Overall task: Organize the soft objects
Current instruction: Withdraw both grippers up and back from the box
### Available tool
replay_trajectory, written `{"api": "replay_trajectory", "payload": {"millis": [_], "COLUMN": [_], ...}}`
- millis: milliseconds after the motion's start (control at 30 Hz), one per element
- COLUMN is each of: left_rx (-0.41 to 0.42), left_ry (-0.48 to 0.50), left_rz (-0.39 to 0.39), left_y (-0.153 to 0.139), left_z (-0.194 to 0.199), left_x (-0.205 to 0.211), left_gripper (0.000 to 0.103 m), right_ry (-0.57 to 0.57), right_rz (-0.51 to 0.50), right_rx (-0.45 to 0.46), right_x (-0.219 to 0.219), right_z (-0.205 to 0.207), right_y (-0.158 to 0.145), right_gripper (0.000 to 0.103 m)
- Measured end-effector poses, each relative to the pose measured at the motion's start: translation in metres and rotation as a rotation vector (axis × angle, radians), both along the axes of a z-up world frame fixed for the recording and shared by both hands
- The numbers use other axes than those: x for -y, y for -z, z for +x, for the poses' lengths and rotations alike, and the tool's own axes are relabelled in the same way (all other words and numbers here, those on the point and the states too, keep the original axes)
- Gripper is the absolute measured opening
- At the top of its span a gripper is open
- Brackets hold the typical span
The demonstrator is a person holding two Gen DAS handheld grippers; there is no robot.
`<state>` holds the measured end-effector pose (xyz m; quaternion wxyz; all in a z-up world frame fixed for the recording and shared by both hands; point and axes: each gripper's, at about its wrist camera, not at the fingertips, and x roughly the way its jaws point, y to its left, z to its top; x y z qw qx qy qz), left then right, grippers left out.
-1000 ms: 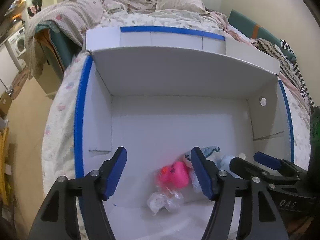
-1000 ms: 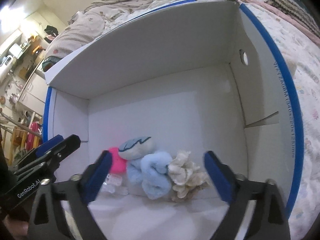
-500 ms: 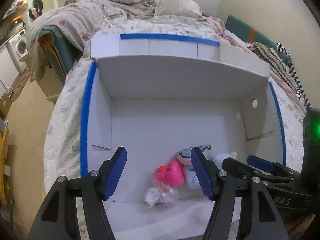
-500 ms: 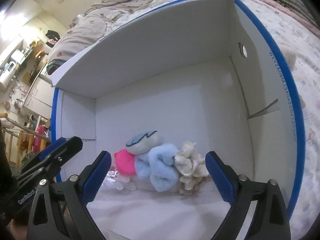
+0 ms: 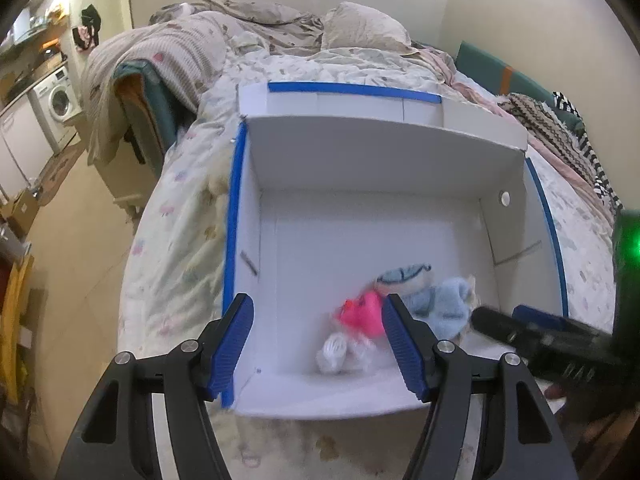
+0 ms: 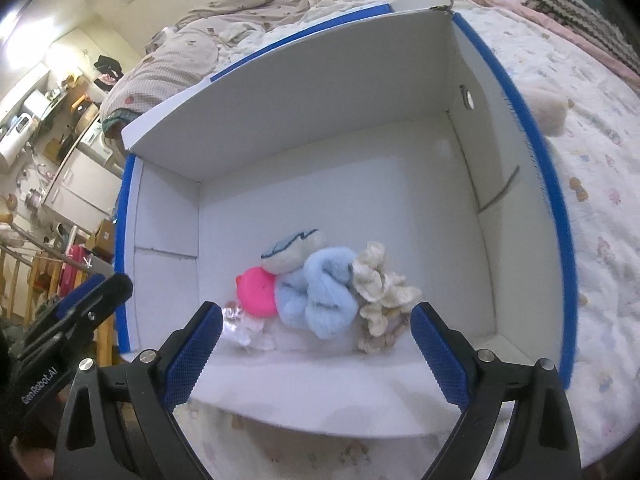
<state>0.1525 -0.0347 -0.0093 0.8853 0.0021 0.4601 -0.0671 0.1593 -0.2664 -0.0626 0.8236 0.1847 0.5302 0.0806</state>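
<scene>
In the right wrist view, a white box (image 6: 360, 128) edged with blue tape fills the middle of the frame on a bed (image 6: 592, 184), and low in its centre lies a touching huddle: from left to right a clear crinkled wrapper (image 6: 248, 326), a pink toy (image 6: 258, 292), a grey-and-blue plush (image 6: 290, 254) above it, a light blue cloth (image 6: 326, 294) and a cream ruffled piece (image 6: 382, 294). The left gripper (image 5: 318, 344), at the bottom centre of its own view, stands released with nothing between its blue pads. The right gripper (image 6: 316, 348), at the bottom of its frame, is likewise spread wide and empty, apart from the pile.
</scene>
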Motion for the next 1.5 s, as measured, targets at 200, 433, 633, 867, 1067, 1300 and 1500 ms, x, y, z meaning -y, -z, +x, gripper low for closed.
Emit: {"api": "replay_trajectory", "payload": {"millis": [200,433,633,867,1067,1300,1500], "left_rx": [0.011,-0.017,-0.091,-0.135,-0.188,-0.274,-0.334], "left_ry": [0.008,-0.036,-0.121,-0.256,-0.255,-0.206,-0.119], "left_rz": [0.039,0.047,0.020,-0.021,-0.053,-0.128,-0.077], "left_y": [0.004,0.018,0.036,0.048,0.062,0.089,0.114], "left_z": [-0.030,-0.052,-0.056,-0.055,-0.049,-0.035,-0.022], "left_x": [-0.012,-0.041,-0.075,-0.102,-0.096,-0.071,-0.028], "left_gripper": [0.064,0.064,0.064,0.064,0.064,0.064,0.064], "right_ry": [0.015,-0.002,-0.019,-0.062,-0.041,-0.015,-0.005], "right_rz": [0.025,-0.015,-0.039,-0.052,-0.029,0.030,0.045], "right_rx": [0.011,0.032,0.053,-0.035,-0.110,-0.177,-0.198], "right_x": [0.009,0.007,0.000,-0.018,-0.018,-0.014,-0.009], "right_z": [-0.019,-0.046,-0.068,-0.076,-0.074,-0.068,-0.067], "right_y": [-0.008,-0.012,-0.016,0.005,0.023,0.037,0.042], "right_gripper": [0.101,0.101,0.101,0.101,0.101,0.101,0.101]}}
